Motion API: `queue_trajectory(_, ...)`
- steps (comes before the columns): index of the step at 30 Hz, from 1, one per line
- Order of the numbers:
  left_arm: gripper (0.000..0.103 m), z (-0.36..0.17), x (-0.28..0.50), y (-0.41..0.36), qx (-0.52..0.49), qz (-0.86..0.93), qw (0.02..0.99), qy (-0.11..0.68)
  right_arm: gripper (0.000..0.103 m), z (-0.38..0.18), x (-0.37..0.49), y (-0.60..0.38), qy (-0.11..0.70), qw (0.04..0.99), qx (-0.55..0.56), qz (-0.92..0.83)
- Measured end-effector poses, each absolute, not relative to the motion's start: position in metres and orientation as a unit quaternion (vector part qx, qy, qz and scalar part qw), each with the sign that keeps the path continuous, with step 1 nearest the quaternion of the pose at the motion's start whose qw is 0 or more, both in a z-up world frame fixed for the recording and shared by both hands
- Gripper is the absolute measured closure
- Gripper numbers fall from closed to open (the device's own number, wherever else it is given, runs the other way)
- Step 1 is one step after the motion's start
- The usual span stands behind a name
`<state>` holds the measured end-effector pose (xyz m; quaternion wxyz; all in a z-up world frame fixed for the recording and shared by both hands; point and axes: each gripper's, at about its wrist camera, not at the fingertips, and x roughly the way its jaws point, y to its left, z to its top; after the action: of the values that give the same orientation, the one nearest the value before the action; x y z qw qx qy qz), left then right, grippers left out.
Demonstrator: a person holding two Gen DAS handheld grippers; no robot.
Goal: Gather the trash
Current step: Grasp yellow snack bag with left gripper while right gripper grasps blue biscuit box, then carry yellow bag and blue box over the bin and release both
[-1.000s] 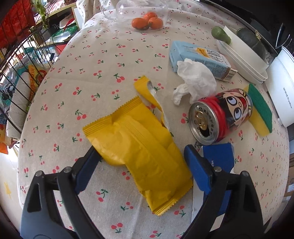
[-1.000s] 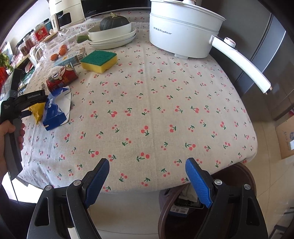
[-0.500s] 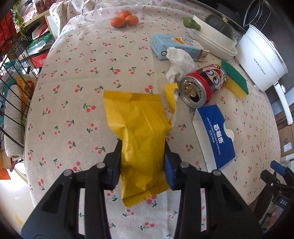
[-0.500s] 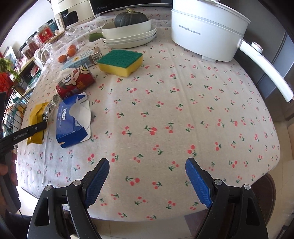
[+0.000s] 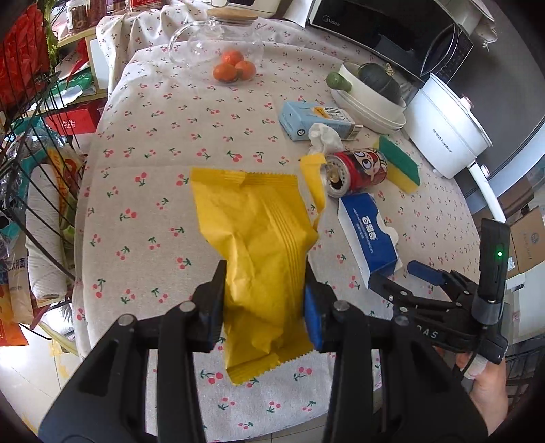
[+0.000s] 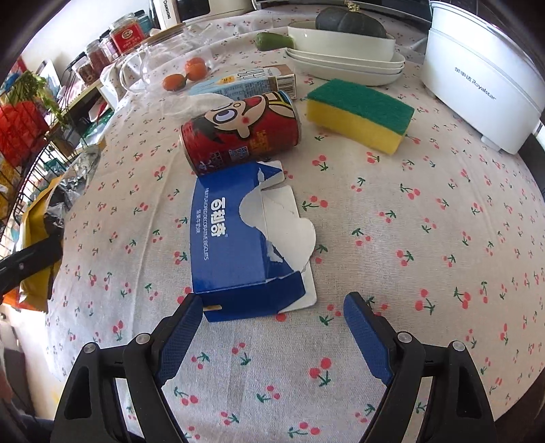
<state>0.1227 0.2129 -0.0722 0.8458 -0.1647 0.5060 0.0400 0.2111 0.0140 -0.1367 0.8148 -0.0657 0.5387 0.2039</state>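
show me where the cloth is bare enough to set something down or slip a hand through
Bare cloth lies right of the blue box, below the sponge and white cooker. More bare cloth lies left of the yellow wrapper. Crowded: can, carton and tissue cluster together.

This is a home kitchen or dining corner: a round table (image 5: 163, 143) under a cherry-print cloth carries a white electric cooking pot (image 5: 446, 136), stacked white dishes (image 6: 344, 58) holding a dark green squash (image 6: 351, 22), a scrubbing sponge (image 6: 361, 112) and a glass teapot (image 5: 218, 44) with small oranges (image 5: 235, 70) (seen through its side). Behind the table stand a black microwave (image 5: 385, 30) and jars (image 6: 112, 44) on a shelf. A wire rack (image 5: 30, 150) stuffed with packaged groceries stands beside the table.
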Motion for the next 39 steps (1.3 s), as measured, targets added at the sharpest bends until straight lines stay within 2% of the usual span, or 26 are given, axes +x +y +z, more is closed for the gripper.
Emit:
queue_trajectory(10, 0.062, -0.063, 0.119, 0.218, -0.179, 0.023, 0.850, 0.496, 0.016, -0.134, 0.214, 0.033, 0.531, 0.820, -0.050, 0.207)
queue_trajectory(15, 0.062, -0.068, 0.117, 0.226, -0.190, 0.031, 0.844, 0.501, 0.016, -0.141, 0.217, 0.035, 0.513, 0.832, -0.088, 0.191)
queue_trajectory(18, 0.062, -0.071, 0.116, 0.226, -0.197, 0.029, 0.840, 0.505, 0.029, -0.138, 0.213, 0.036, 0.509, 0.833, -0.105, 0.190)
queue_trajectory(23, 0.062, -0.066, 0.115, 0.218, -0.201, 0.018, 0.841, 0.502, 0.035, -0.129, 0.205, 0.024, 0.514, 0.826, -0.108, 0.204)
queue_trajectory(39, 0.062, -0.055, 0.126, 0.143, -0.174, -0.037, 0.847, 0.502, 0.036, -0.089, 0.190, -0.090, 0.511, 0.842, -0.084, 0.152)
